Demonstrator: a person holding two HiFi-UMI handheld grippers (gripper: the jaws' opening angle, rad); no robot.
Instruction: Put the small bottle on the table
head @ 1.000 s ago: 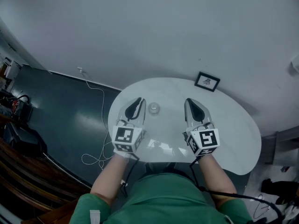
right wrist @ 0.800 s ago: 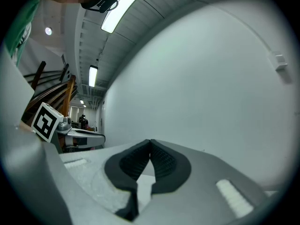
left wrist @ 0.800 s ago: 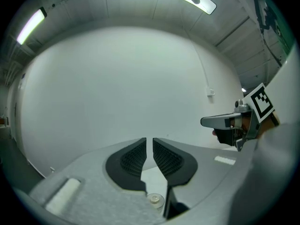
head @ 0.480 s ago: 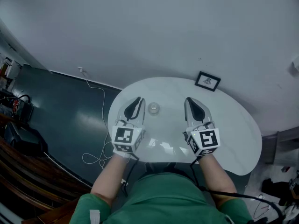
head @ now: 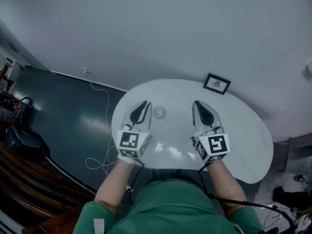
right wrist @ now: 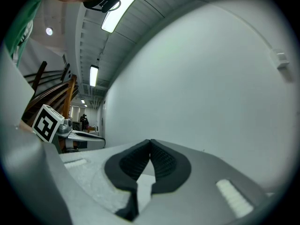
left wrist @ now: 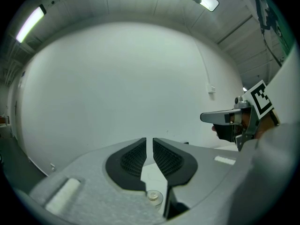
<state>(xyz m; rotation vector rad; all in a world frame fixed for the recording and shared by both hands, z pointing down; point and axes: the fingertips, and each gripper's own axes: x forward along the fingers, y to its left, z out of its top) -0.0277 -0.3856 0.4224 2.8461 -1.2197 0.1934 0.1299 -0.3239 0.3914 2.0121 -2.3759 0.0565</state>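
Note:
The small clear bottle (head: 159, 112) stands upright on the white table (head: 243, 145), between my two grippers and closer to the left one. My left gripper (head: 142, 104) hovers just left of it, jaws shut with only a thin slit between the ribbed pads (left wrist: 133, 156) and nothing in them. My right gripper (head: 197, 104) is off to the bottle's right, shut and empty, its pads (right wrist: 164, 158) meeting at the tips. Each gripper view looks at the bare white wall; the bottle itself does not show clearly there.
A small black-framed picture (head: 217, 84) stands at the table's far right edge. A white cable (head: 105, 130) trails over the dark floor to the left of the table. Dark equipment (head: 22, 130) sits at the far left. The person's green top (head: 170, 208) fills the bottom.

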